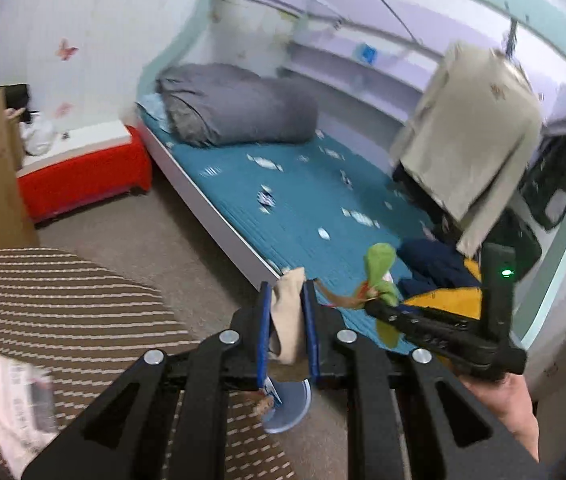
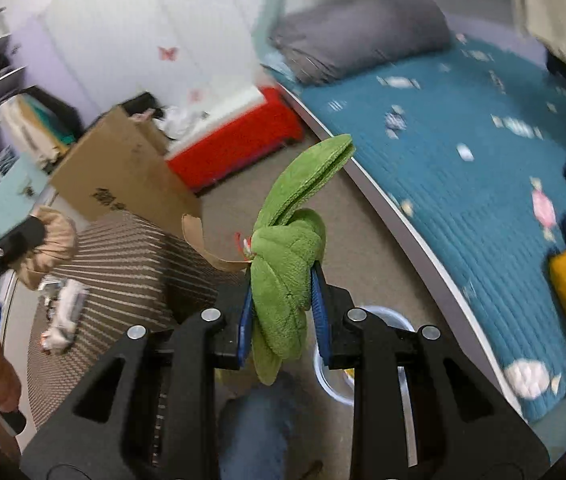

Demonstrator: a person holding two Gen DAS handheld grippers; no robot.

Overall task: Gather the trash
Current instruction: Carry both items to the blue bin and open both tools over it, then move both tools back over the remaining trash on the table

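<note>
In the left wrist view my left gripper (image 1: pixel 287 292) is shut on a beige cloth (image 1: pixel 289 328) that hangs between its blue pads, over the floor beside the bed. To its right my right gripper (image 1: pixel 379 307), held by a hand (image 1: pixel 511 408), carries a green cloth (image 1: pixel 381 272). In the right wrist view my right gripper (image 2: pixel 283 276) is shut on that fluffy green cloth (image 2: pixel 283 300); a brown paper strip (image 2: pixel 203 246) trails from it. At the left edge my left gripper (image 2: pixel 23 236) shows with the bunched beige cloth (image 2: pixel 53 244).
A bed with a teal quilt (image 1: pixel 303 200) and a rolled grey duvet (image 1: pixel 239 104) fills the right. A red box (image 1: pixel 83 180), a cardboard box (image 2: pixel 123 176) and a striped brown mat (image 1: pixel 63 312) with litter (image 2: pixel 63 316) lie left. A white basin (image 2: pixel 399 320) sits below the right gripper.
</note>
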